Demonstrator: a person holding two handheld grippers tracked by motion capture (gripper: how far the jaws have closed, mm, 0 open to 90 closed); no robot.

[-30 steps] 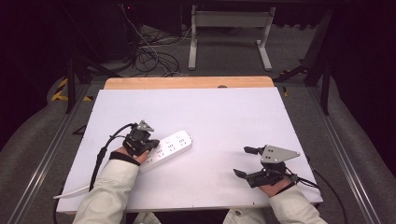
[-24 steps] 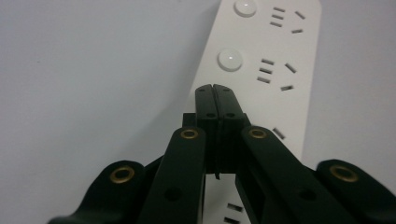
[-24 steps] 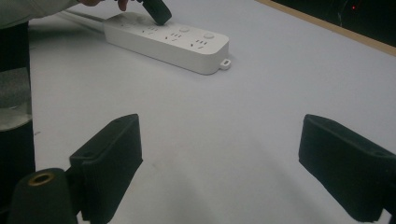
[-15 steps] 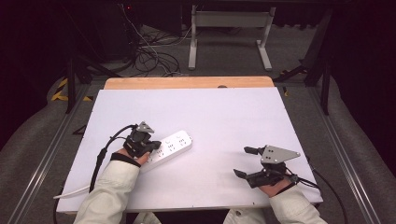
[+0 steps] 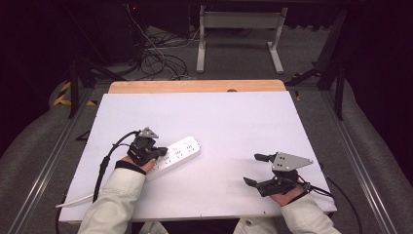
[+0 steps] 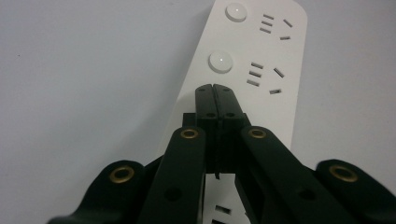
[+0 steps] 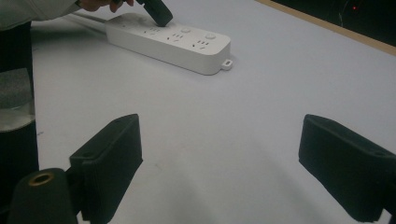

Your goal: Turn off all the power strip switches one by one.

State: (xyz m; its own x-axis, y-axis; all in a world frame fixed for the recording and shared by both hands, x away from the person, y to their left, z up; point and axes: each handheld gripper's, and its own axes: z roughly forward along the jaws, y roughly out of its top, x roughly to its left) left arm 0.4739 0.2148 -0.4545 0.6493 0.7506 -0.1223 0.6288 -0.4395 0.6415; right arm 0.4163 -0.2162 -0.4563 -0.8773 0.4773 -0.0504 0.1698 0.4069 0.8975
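The left gripper (image 6: 215, 91) covers the middle of the power strip (image 6: 261, 56) — whether its tips touch the surface cannot be told — and the strip's near end runs off the bottom edge.

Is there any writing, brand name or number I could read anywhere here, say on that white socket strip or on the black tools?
None: no readable text in any view.
The white power strip bears only socket slots and round buttons, no lettering.
The left gripper, shut with its tips over the strip, and the right gripper, open, show no label.
The table is blank.
The yellow and black striped marking on the floor carries no words.
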